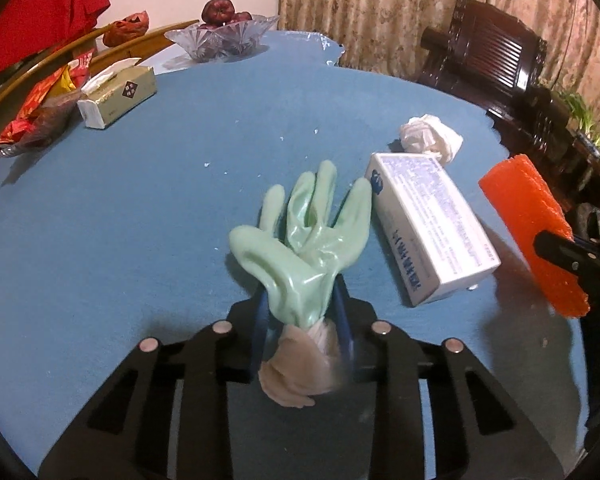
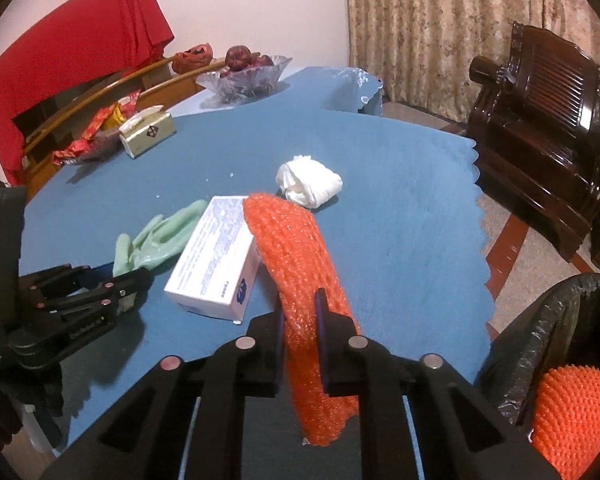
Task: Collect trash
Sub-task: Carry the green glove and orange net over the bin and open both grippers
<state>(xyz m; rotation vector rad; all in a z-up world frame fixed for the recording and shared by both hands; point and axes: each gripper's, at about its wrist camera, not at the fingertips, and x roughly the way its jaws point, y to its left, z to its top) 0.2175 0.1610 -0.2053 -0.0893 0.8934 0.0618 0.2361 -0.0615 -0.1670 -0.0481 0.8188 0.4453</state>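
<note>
My left gripper (image 1: 302, 312) is shut on the cuff of a pale green rubber glove (image 1: 304, 232), whose fingers point away over the blue table (image 1: 120, 220). The glove also shows in the right wrist view (image 2: 156, 236). My right gripper (image 2: 300, 316) is shut on an orange foam net sleeve (image 2: 296, 264), held above the table; it shows at the right of the left wrist view (image 1: 536, 236). A white carton (image 1: 428, 232) lies beside the glove. A crumpled white tissue (image 1: 430, 136) lies beyond the carton.
A bin with a black liner (image 2: 556, 320) stands off the table's near right edge and holds another orange foam net (image 2: 568, 412). A tissue box (image 1: 118, 94), a glass fruit bowl (image 1: 224, 36) and red wrappers (image 1: 32, 116) sit at the far left. A dark wooden chair (image 2: 540, 120) stands to the right.
</note>
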